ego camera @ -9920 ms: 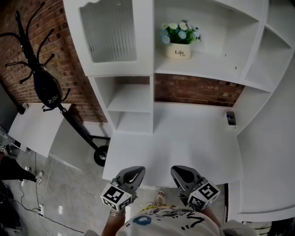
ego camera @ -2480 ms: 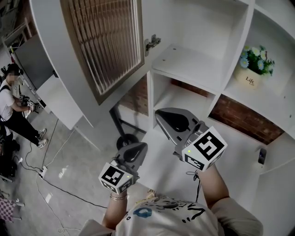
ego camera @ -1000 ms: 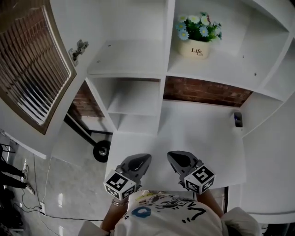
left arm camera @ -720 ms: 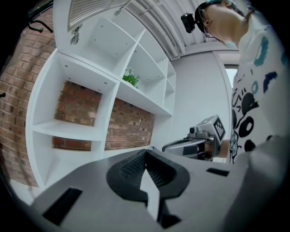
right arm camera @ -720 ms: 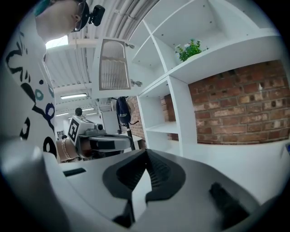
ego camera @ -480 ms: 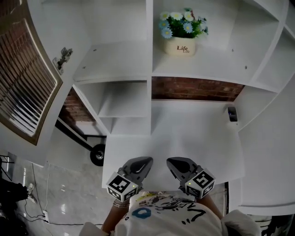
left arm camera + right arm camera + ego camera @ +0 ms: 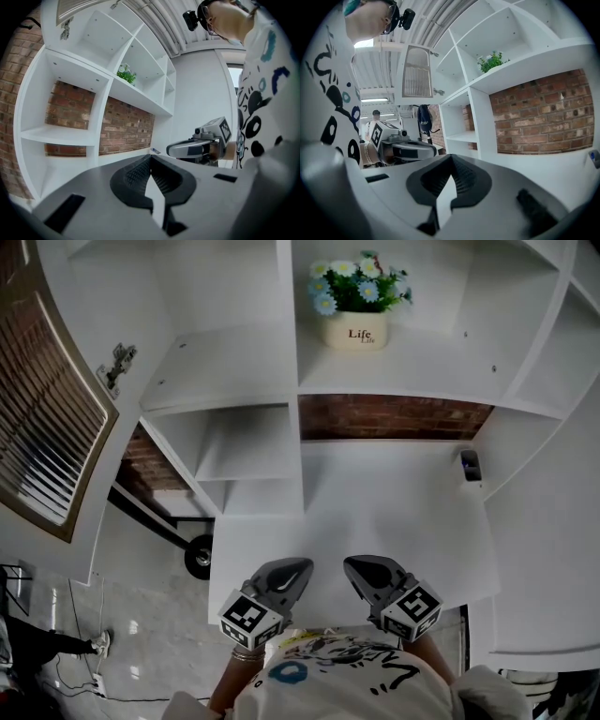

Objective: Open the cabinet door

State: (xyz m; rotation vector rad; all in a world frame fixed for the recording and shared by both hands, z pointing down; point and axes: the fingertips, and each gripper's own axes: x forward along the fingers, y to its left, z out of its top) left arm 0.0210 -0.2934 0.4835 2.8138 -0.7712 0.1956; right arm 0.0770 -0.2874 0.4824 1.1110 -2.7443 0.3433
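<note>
The white cabinet door [image 7: 47, 418] with its ribbed glass pane stands swung wide open at the far left, its hinge [image 7: 114, 365] bare on the cabinet side. The compartment [image 7: 220, 352] behind it is empty. My left gripper [image 7: 291, 568] and right gripper [image 7: 359, 568] hang side by side over the desk's front edge, both shut with nothing between the jaws, well below and apart from the door. In the right gripper view the open door [image 7: 417, 71] shows high up, with the left gripper [image 7: 410, 150] beside it. The left gripper view shows the right gripper [image 7: 187, 149].
A pot of flowers [image 7: 354, 329] stands on the middle shelf. A small dark item [image 7: 469, 463] lies at the white desk's [image 7: 375, 502] back right. Open shelves [image 7: 248, 456] rise at the desk's left. A wheel [image 7: 199, 559] and cables lie on the floor, left.
The door, shut at first, has swung open to the left. My right gripper, raised near the cabinet 2.5 s ago, is back down by the left one; both have hardly moved in the last second.
</note>
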